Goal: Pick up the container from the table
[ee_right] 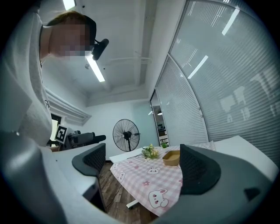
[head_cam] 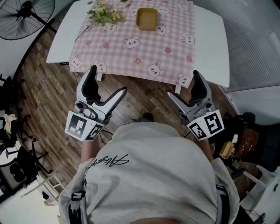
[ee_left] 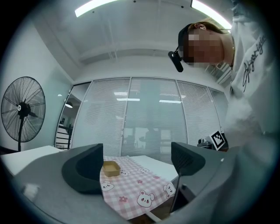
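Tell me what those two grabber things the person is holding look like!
The left gripper and right gripper each have a light grey body, two dark curved jaws and a white cube printed with black square markers. The person wears a pale grey sweatshirt with dark cursive lettering.

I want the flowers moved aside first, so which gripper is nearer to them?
Left. The left gripper hovers off the table's near edge, roughly in line with the flowers; the right gripper is off to their right.
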